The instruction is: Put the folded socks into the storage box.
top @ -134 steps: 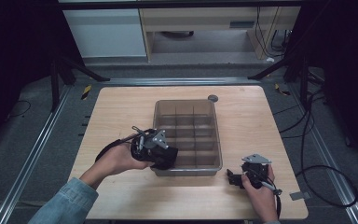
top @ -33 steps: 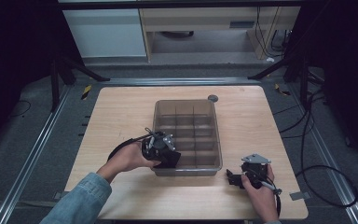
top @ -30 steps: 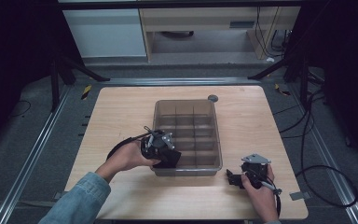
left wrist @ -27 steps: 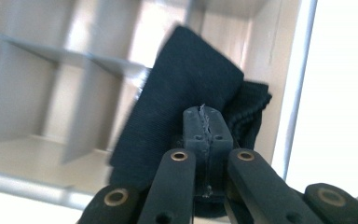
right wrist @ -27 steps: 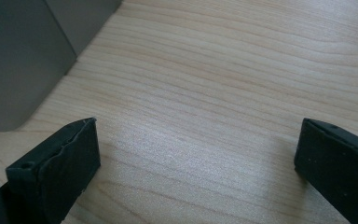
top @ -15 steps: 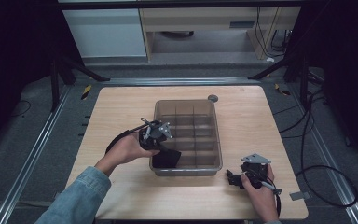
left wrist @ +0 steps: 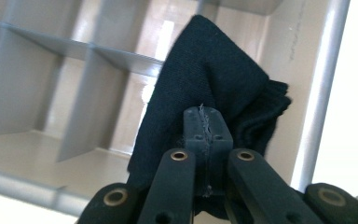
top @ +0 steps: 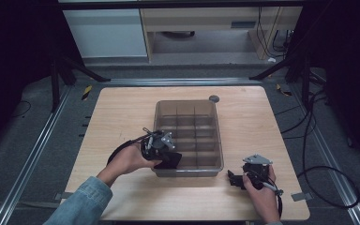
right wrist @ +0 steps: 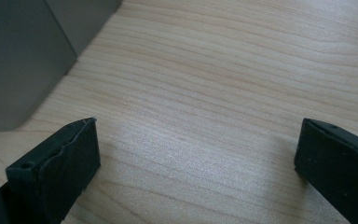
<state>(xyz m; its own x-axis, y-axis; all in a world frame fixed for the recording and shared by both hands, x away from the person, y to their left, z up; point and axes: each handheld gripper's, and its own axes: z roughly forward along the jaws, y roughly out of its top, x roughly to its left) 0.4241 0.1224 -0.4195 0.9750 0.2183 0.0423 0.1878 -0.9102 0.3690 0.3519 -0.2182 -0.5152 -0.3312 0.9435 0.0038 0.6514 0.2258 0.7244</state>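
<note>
Holding: the left gripper has its jaws pressed together on a black folded cloth; in the left gripper view the cloth hangs in front of the jaws and fills the middle of the frame
Cloth place: in the high view it sits at the lower left corner of the grey divided bin, over the near-left compartment, close to the side wall; I cannot tell if it already touches the floor of the compartment
Change: half a second ago the left hand was higher in the frame, above the left rim of the bin, with the cloth lying apart from it at the lower left corner; now the hand is lower in the frame, at that corner, and the cloth is clamped
Meaning: I judge that the cloth is being set or pressed into this compartment; the release is not yet done
Right gripper: it rests on the worktop at the lower right of the frame, jaws wide apart with nothing between them, in the same place as before
Next: probably push the cloth down between the dividers, then open
</note>
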